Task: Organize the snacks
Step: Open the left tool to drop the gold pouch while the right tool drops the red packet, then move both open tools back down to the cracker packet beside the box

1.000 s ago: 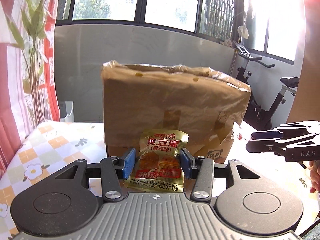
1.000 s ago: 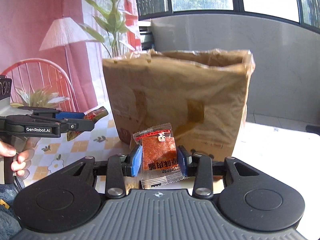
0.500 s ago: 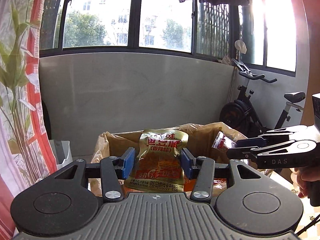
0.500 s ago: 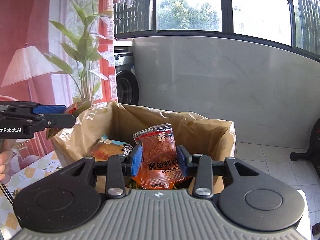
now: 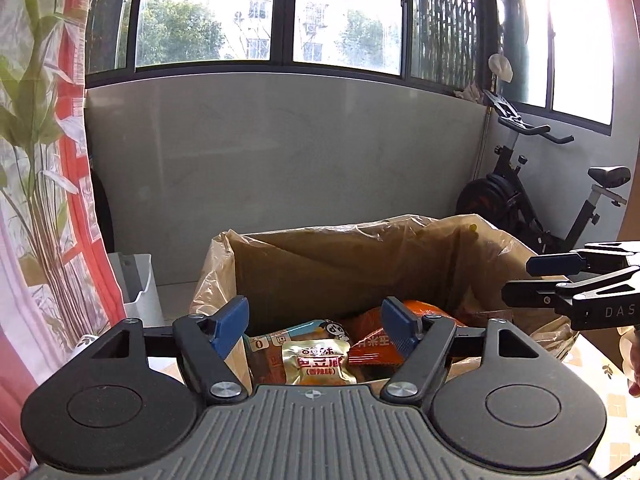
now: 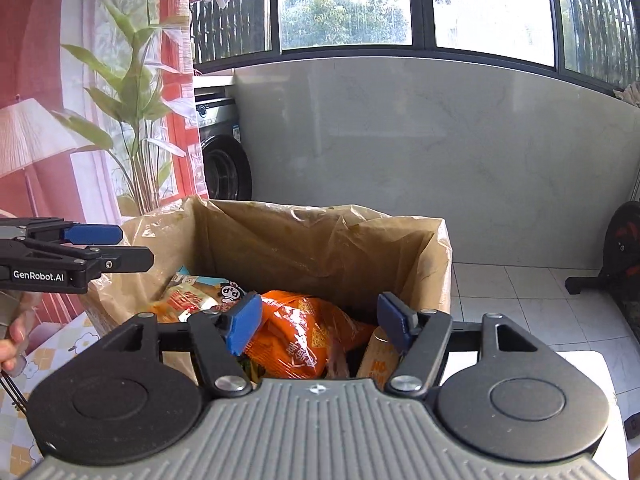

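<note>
A cardboard box point(image 5: 340, 240) lined with a thin plastic bag stands open below both grippers, with several snack packets inside. My left gripper point(image 5: 314, 322) hovers over its near edge, jaws opening. A gold snack packet point(image 5: 318, 364) lies loose below them on a panda-print packet point(image 5: 320, 330), and the pads do not touch it. My right gripper point(image 6: 319, 320) is also over the box point(image 6: 320, 216), jaws opening with nothing gripped; an orange bag point(image 6: 296, 340) lies beneath. The red packet it carried is out of sight. Each gripper shows in the other's view: right gripper point(image 5: 516, 280), left gripper point(image 6: 136, 246).
An exercise bike point(image 5: 520, 200) stands behind the box at the right. A white bin point(image 5: 136, 284) and a printed curtain point(image 5: 40, 200) are at the left. A washing machine point(image 6: 224, 152) stands by the grey wall. A chequered tablecloth point(image 6: 52, 352) covers the table, with a hand point(image 6: 12, 340) at the left edge.
Both grippers rose from in front of the box to above its open top. Both jaws then spread; the gold packet dropped from the left jaws into the box and the red packet left the right jaws.
</note>
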Demonstrator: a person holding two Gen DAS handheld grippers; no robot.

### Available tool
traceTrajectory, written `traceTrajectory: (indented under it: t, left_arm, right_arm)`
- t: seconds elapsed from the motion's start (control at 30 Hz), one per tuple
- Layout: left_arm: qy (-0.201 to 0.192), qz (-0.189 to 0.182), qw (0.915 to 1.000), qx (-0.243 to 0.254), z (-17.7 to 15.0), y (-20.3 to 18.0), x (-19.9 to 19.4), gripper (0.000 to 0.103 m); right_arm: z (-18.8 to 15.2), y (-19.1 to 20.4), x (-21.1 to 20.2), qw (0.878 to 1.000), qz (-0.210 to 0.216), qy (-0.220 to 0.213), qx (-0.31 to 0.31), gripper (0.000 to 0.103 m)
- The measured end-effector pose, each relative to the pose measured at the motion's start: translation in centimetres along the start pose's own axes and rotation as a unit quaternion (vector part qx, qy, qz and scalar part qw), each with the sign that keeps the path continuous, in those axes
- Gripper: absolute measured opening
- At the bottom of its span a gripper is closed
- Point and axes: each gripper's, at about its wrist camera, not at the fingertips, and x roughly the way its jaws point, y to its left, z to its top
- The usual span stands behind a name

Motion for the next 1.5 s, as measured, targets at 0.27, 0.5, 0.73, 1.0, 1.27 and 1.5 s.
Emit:
traceTrajectory:
  t: [0.27, 0.5, 0.73, 1.0, 1.27, 1.5]
  left_arm:
    - [-0.031, -0.008, 0.9994, -0.013, -0.5, -0.4, -4.5, 0.08]
    - [-0.04, -0.006, 0.999, -0.019, -2.4, -0.9, -7.5, 0.081]
    - [-0.023, -0.002, 0.9994, -0.028, -5.7, -0.6, -8.8, 0.082]
    - [0.008, -0.005, 0.9993, -0.035, -9.0, 0.0, -8.0, 0.082]
    - [0.032, -0.011, 0.9988, -0.035, -11.3, -0.2, -7.5, 0.082]
    - [0.059, -0.017, 0.9975, -0.037, -12.9, -0.3, -6.6, 0.081]
  right_arm:
    - [-1.3, 2.1, -3.9, 0.999, 0.035, -0.028, 0.003, 0.078]
    - [-3.4, 3.7, -6.4, 0.998, 0.051, -0.034, 0.0, 0.079]
    - [-5.8, 5.2, -7.3, 0.998, 0.055, -0.03, -0.013, 0.079]
    - [-8.7, 5.7, -6.8, 0.998, 0.062, 0.005, 0.01, 0.079]
    - [-10.7, 6.1, -5.6, 0.996, 0.072, 0.043, 0.022, 0.079]
    - [-12.9, 6.1, -4.8, 0.995, 0.067, 0.072, 0.015, 0.079]
